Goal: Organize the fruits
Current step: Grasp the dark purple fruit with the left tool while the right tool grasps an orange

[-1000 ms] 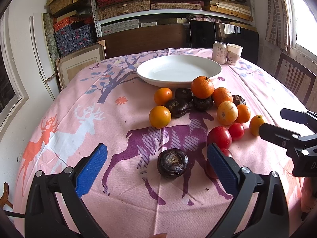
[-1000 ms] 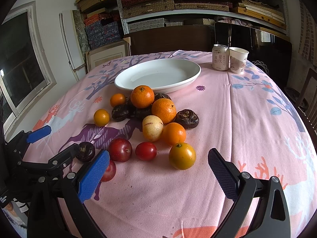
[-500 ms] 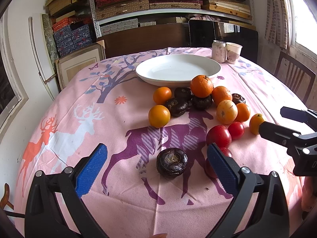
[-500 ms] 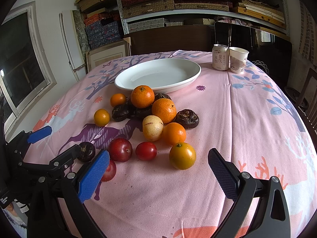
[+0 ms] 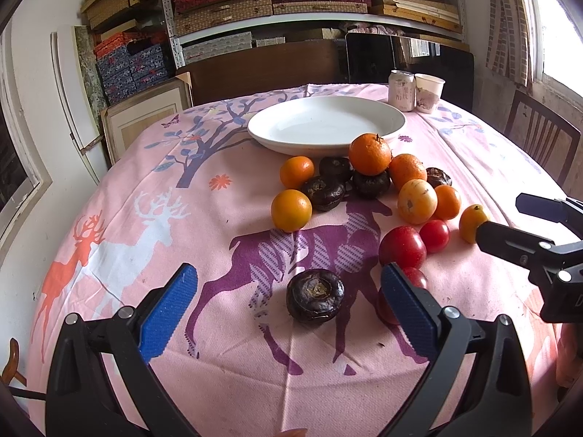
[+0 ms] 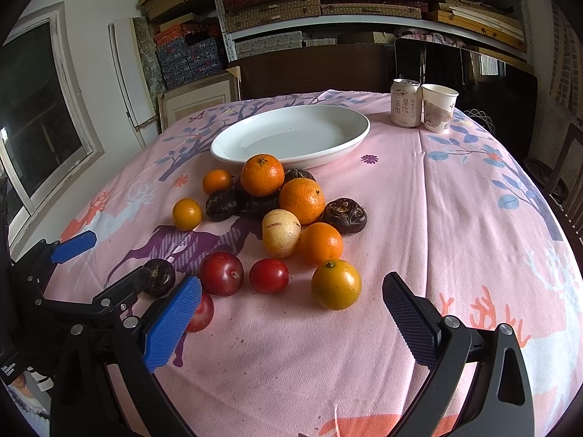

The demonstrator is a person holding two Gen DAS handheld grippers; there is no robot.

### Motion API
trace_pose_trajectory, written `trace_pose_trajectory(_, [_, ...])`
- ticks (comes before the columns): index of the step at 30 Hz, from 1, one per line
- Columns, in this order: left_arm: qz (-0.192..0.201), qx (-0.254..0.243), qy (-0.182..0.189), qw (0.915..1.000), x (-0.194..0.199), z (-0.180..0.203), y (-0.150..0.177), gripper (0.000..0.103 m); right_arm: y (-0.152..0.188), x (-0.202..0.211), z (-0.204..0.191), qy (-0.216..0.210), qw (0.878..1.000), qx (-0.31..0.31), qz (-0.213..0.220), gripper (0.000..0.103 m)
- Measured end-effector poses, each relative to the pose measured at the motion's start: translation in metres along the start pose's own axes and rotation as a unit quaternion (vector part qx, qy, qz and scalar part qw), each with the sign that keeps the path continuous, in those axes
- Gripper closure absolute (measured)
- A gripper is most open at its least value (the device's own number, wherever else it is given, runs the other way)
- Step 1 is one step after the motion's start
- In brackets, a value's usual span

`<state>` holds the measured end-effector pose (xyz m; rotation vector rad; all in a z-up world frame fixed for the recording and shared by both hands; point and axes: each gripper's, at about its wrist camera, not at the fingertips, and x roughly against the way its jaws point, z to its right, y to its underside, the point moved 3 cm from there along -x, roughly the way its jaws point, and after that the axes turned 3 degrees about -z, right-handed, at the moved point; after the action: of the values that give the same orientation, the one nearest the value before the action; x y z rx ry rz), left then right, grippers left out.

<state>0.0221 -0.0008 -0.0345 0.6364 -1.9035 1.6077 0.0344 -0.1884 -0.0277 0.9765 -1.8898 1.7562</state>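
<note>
Fruit: oranges, red plums, dark wrinkled ones (image 5: 315,301) heaped before the white plate (image 6: 349,138).
Can (image 6: 405,102): Chinese characters.
My left gripper (image 5: 288,309): wide.
My right gripper (image 6: 291,313): wide.

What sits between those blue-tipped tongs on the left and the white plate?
In the left wrist view, a lone dark fruit lies just ahead of the open left tongs, then the piled oranges and dark fruits, then the white plate.
</note>
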Motion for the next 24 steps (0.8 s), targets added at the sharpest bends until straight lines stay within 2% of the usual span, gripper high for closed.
trace_pose_trajectory(4, [-0.042, 0.003, 0.005, 0.9991, -0.015, -0.003, 0.005, 0.004, 0.004, -0.014, 0.002, 0.001, 1.000, -0.007, -0.030, 0.003])
trace_pose_trajectory(11, [-0.126, 0.012, 0.023, 0.9917, -0.044, -0.008, 0.018, 0.004, 0.017, -0.024, 0.015, -0.015, 0.996, -0.012, -0.082, 0.003])
trace_pose_trajectory(15, [-0.134, 0.014, 0.037, 0.9902, -0.046, -0.011, 0.024, 0.004, 0.031, -0.031, 0.019, -0.012, 0.992, 0.005, -0.125, 0.003])
trace_pose_trajectory(18, [-0.144, 0.028, 0.053, 0.9877, -0.049, -0.016, 0.025, 0.004, 0.034, -0.031, 0.021, -0.007, 0.991, 0.020, -0.131, 0.003])
trace_pose_trajectory(22, [-0.146, 0.016, 0.054, 0.9876, -0.048, -0.015, 0.025, 0.004, 0.037, -0.038, 0.025, 0.031, 0.987, 0.077, -0.138, 0.003])
trace_pose_trajectory(24, [-0.146, 0.008, 0.060, 0.9874, -0.048, -0.015, 0.024, 0.004, 0.037, -0.037, 0.027, 0.016, 0.986, 0.091, -0.137, 0.003])
